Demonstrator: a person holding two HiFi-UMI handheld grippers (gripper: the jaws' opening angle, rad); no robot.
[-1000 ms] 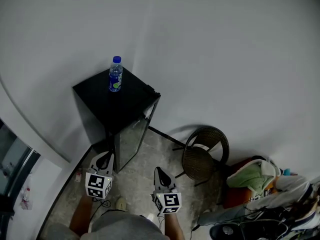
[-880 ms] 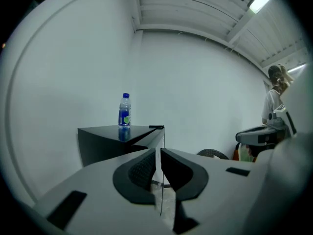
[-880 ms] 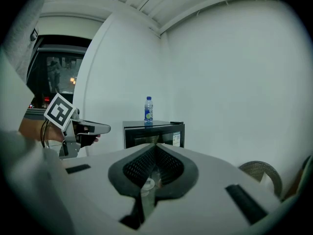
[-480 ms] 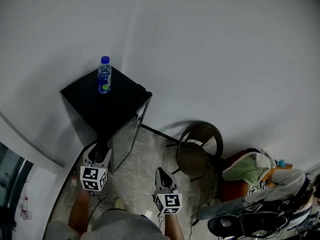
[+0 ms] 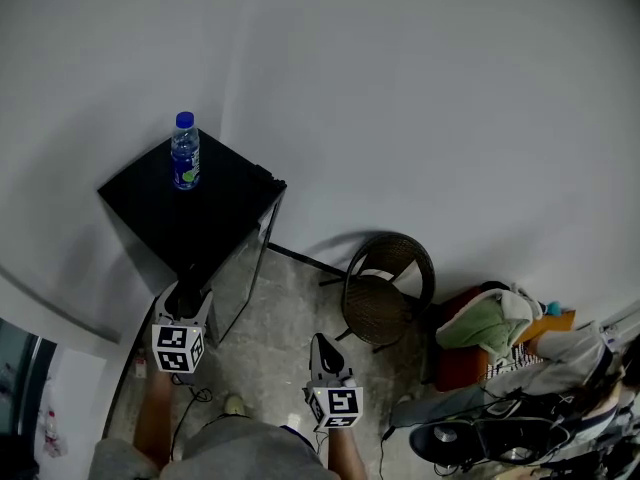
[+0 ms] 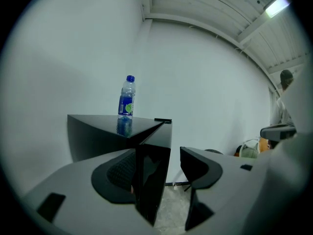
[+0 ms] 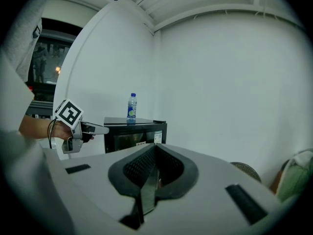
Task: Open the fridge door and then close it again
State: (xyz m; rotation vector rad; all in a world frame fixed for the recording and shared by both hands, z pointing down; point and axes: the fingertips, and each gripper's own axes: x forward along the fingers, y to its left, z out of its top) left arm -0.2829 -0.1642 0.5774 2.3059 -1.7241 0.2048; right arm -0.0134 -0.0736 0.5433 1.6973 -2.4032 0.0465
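- Two handheld grippers are shown facing a small black fridge (image 5: 185, 208) set in the corner of a white-walled room. The fridge lies straight ahead of both sets of jaws.
- The left gripper (image 5: 187, 286) is shown with its jaws opening, already spread wide. The free vertical edge of the glossy fridge door (image 6: 150, 180) is framed between them. It sits close against the left-hand pad and clear of the right-hand one, so no pressing grip is shown.
- The right gripper (image 5: 320, 343) is shown with its jaws closed flat together and nothing between them. The fridge is well ahead of these jaws, and the left gripper is ahead and to their left.
- A water bottle (image 5: 184, 151) with a blue cap is seen upright on the fridge top, above and beyond the left jaws.
- Whether the door is fully shut or slightly ajar cannot be told, as no gap at the seal can be made out.
- The door is judged to be stiff and flat, swinging on hinges at the side far from the left jaws, where a small hinge cover (image 6: 163, 120) is seen at the top corner.
- A magnetic seal is likely, so a firm first pull may be needed, after which the door should swing lightly.
- The glossy front is judged slippery. Hold is best taken on the free edge, with one pad in front and one behind, far from the hinge.
- The fridge looks small and light, so a sharp tug could shift it and topple the bottle.
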